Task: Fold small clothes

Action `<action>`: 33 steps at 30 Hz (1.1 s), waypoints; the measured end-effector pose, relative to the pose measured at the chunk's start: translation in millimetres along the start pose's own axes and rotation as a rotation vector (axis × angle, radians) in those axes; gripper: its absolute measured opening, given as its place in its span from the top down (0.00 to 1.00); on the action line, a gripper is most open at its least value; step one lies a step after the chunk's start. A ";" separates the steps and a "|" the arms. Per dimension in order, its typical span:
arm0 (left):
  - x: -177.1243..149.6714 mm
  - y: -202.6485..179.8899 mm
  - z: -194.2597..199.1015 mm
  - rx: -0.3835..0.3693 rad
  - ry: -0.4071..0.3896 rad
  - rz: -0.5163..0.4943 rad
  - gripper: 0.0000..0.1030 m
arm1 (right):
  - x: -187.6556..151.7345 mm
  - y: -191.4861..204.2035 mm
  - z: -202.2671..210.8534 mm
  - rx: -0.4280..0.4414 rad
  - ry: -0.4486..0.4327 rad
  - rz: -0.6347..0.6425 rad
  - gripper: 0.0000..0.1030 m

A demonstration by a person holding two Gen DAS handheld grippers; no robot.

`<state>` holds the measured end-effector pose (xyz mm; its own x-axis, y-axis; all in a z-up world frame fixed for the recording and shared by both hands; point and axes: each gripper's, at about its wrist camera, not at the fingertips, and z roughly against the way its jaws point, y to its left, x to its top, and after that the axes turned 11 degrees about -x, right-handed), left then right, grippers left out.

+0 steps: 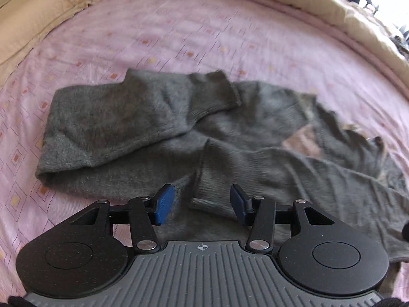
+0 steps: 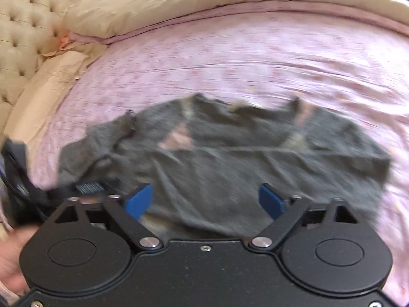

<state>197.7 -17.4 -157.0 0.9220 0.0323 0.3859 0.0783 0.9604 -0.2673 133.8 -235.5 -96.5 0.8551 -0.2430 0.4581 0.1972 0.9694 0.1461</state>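
A grey knit garment [image 1: 153, 117] lies on the pink patterned bedsheet [image 1: 179, 33], its left part folded over into a thick layer, its right part spread out and wrinkled. My left gripper [image 1: 203, 204] hovers open just over the garment's near edge, blue pads apart, nothing between them. In the right wrist view the same grey garment [image 2: 230, 158] is spread flat but blurred. My right gripper [image 2: 207, 199] is wide open above its near part, holding nothing.
Beige bedding [image 2: 166, 2] is bunched along the far edge of the bed and a tufted beige headboard [image 2: 23, 25] stands at the left. The other gripper's black body [image 2: 18, 179] and a hand [image 2: 10, 263] show at the left edge.
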 end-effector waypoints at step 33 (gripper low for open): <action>-46.9 73.0 49.2 -0.037 0.029 0.128 0.19 | 94.1 149.0 -158.8 0.191 0.193 0.145 0.46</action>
<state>141.4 64.8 -151.2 0.9357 0.1452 0.3215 -0.0271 0.9383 -0.3448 319.8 -108.5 -170.8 0.9465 -0.0739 0.3141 -0.0117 0.9649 0.2623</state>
